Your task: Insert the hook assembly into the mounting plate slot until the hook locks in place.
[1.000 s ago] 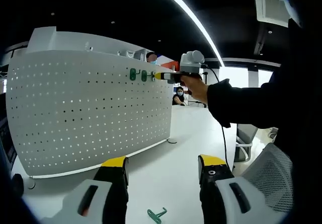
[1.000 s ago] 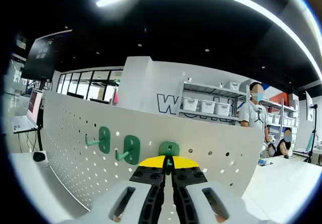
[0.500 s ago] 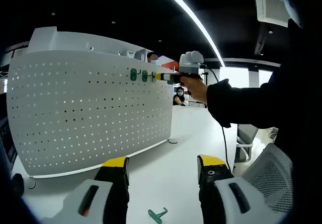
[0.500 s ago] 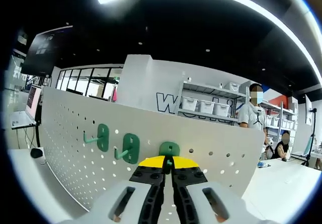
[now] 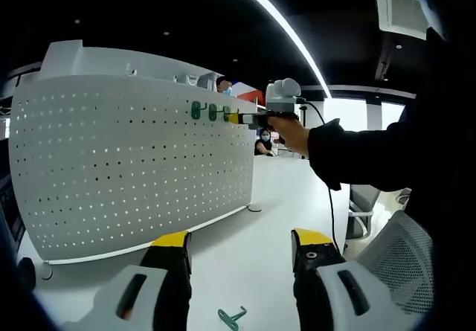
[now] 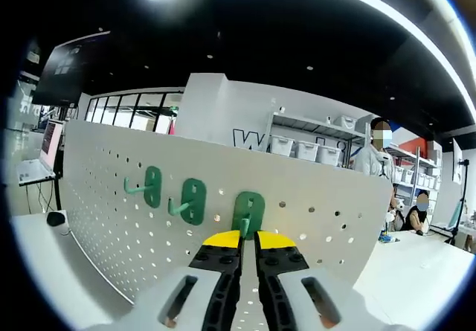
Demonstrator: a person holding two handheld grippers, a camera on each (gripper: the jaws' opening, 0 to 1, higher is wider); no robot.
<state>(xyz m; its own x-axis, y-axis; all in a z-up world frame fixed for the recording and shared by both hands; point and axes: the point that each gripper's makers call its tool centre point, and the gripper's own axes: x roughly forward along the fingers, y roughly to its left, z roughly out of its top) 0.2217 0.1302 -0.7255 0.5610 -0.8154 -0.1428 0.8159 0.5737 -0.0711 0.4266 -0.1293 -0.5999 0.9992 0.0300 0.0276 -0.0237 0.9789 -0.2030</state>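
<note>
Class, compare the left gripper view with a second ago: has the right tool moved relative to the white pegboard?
Yes. The right tool has edged closer to the pegboard, toward the two green hooks.

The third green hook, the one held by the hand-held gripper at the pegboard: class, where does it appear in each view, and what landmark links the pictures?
Left gripper view: third green hook sits high, just left of centre, at the tips of the right hand-held gripper.
Right gripper view: it is the rightmost hook, centre, just above the yellow tips.
Shared landmark: the white pegboard with two more green hooks.
</note>
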